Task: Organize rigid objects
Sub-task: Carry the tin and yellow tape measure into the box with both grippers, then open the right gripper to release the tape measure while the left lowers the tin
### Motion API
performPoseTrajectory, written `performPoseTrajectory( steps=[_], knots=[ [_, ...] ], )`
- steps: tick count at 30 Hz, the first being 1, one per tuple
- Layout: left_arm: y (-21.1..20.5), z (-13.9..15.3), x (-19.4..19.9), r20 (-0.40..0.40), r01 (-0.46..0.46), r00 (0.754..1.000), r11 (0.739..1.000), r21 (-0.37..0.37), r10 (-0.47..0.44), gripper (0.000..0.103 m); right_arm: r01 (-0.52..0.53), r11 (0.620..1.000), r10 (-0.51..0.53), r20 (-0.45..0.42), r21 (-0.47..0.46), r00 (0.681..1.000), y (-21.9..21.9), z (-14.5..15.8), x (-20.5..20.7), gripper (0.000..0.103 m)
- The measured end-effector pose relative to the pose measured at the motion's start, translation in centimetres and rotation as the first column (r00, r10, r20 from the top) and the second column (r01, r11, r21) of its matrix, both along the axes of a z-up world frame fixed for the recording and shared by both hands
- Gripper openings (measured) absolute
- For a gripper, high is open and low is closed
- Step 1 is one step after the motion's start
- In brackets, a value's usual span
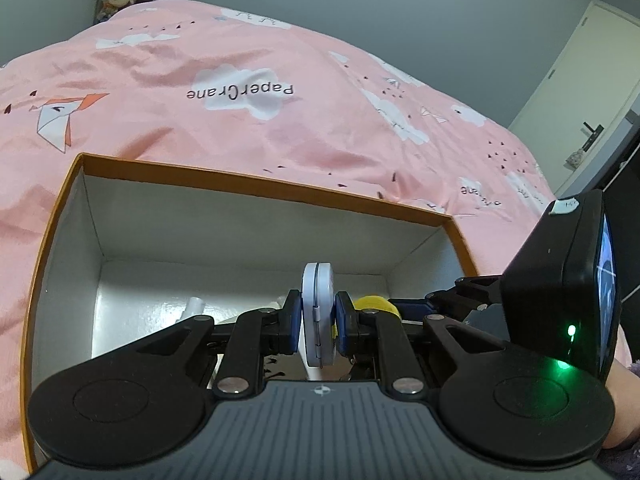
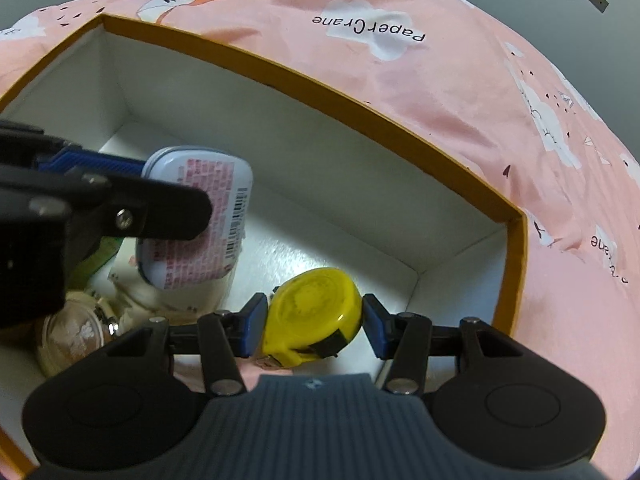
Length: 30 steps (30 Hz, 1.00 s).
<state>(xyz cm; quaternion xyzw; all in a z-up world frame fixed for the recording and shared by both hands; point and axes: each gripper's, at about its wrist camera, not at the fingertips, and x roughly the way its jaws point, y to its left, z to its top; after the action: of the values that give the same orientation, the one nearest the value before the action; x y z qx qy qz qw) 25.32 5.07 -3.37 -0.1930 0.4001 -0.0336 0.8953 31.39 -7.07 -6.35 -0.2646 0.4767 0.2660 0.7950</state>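
Observation:
My left gripper is shut on a small white hinged tin, held on edge over the open orange-rimmed box. The right wrist view shows the same tin with its pink label, held by the left gripper's fingers above the box floor. My right gripper is shut on a yellow tape measure, low inside the box near its right corner. The tape measure also shows in the left wrist view.
The box sits on a pink bedspread printed with clouds and paper cranes. Inside the box at the left lie a glass jar, a green item and a white packet. A door stands at the right.

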Motion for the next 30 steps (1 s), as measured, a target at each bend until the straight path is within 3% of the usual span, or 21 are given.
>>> performPoseTrajectory(
  steps=[14, 22, 30],
  knots=[
    [0.6, -0.9, 1.1, -0.044, -0.021, 0.999, 1.000, 0.022, 0.022, 0.019, 0.072, 0.997, -0.068, -0.095, 0.033, 0.993, 0.3, -2.1, 2.3, 0.051],
    [0.3, -1.2, 1.8, -0.055, -0.016, 0.998, 1.000, 0.023, 0.017, 0.019, 0.001, 1.000, -0.001, -0.002, 0.004, 1.000, -0.1, -0.4, 1.0, 0.057],
    [-0.2, -2.5, 2.7, -0.103, -0.003, 0.995, 1.000, 0.015, 0.004, 0.019, -0.026, 1.000, 0.026, 0.035, 0.017, 0.999, -1.2, 1.4, -0.5, 0.061]
  ],
)
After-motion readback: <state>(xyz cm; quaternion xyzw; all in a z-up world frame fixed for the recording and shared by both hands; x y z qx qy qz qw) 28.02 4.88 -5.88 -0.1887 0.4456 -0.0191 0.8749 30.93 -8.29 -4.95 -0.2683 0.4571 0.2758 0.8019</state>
